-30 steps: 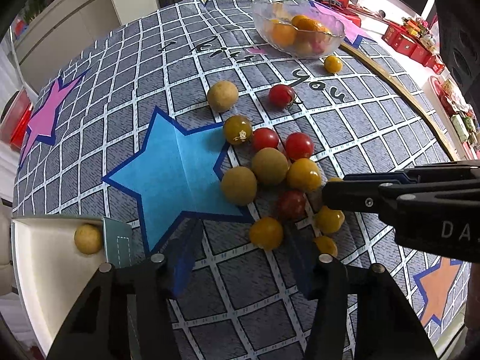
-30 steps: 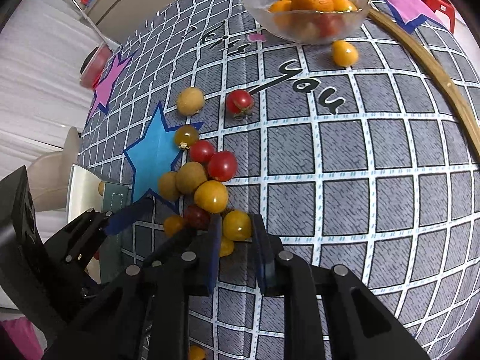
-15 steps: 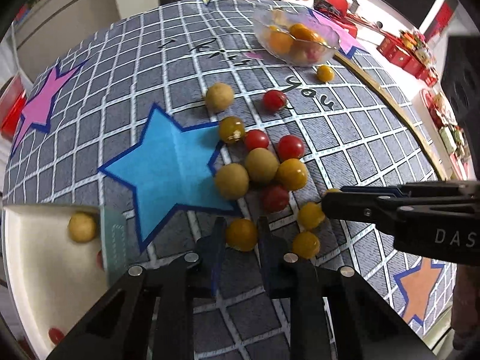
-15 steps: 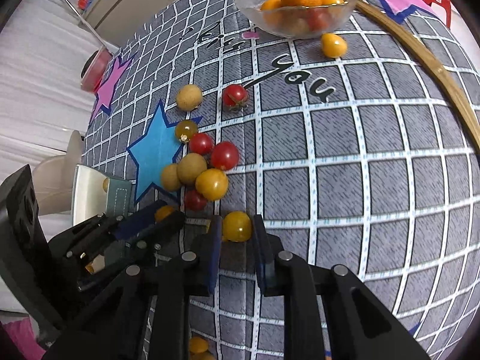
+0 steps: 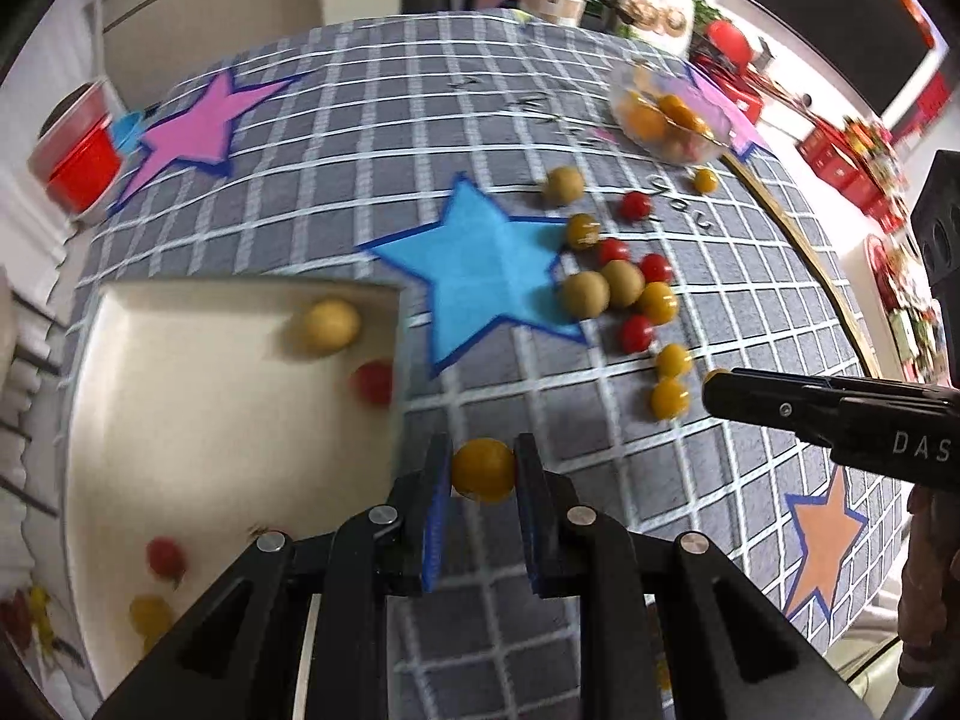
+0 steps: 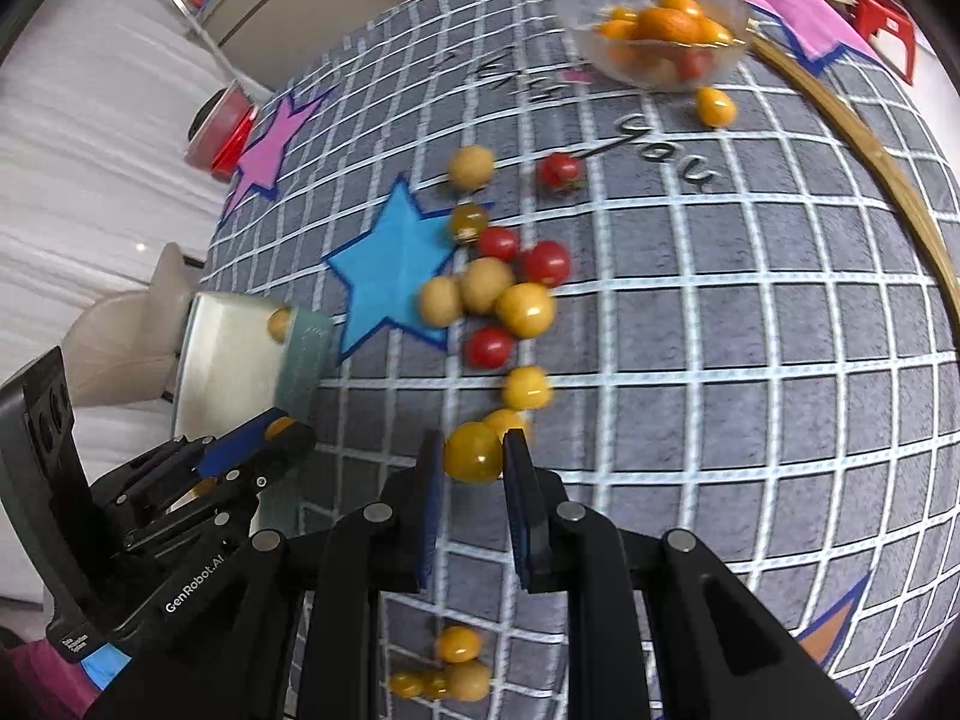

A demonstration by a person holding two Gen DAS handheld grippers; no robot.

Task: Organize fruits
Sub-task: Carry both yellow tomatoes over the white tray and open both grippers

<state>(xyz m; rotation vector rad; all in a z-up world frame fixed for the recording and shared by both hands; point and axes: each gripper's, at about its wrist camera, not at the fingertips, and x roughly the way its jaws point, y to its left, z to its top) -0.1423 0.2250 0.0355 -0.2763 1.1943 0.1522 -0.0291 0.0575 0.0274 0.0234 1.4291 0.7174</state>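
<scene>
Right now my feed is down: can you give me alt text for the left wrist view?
The left gripper is shut on a yellow tomato above the grey checked cloth, beside a white tray holding a few fruits. Loose red, yellow and tan fruits cluster by a blue star; the right gripper enters from the right.

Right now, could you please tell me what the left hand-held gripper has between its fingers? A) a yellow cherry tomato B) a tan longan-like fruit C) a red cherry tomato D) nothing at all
A: in the left wrist view the left hand-held gripper is shut on a yellow cherry tomato, lifted off the checked tablecloth beside the white tray.
</scene>
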